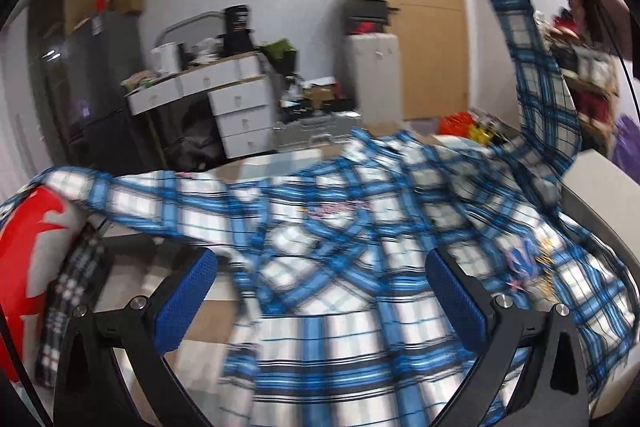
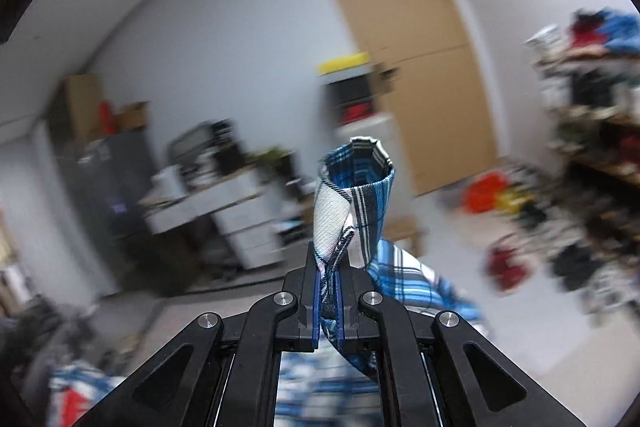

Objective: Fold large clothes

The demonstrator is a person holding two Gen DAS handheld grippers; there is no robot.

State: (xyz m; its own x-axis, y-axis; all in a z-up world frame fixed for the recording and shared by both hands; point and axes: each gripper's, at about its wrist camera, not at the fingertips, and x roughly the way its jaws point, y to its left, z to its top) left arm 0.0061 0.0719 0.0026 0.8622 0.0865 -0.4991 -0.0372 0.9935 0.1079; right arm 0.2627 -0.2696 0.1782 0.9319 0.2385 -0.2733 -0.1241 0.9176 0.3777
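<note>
My right claw (image 2: 329, 291) pinches only the cuff (image 2: 356, 195) of the shirt (image 1: 360, 247) sprawled over the bench (image 1: 600, 187), raised at one o'clock, my left claw (image 1: 320, 291) wide above it: a snag could slip that cuff free.

Even, cool indoor light, no hard shadows, no glare. Both fisheye views bend walls and door (image 2: 408, 59) toward the rim, black vignette at corners. Left view: plaid shirt (image 1: 340, 235) between the fingers smeared by motion blur. Right view: cuff at the fingertips sharp, room beyond them streaked
</note>
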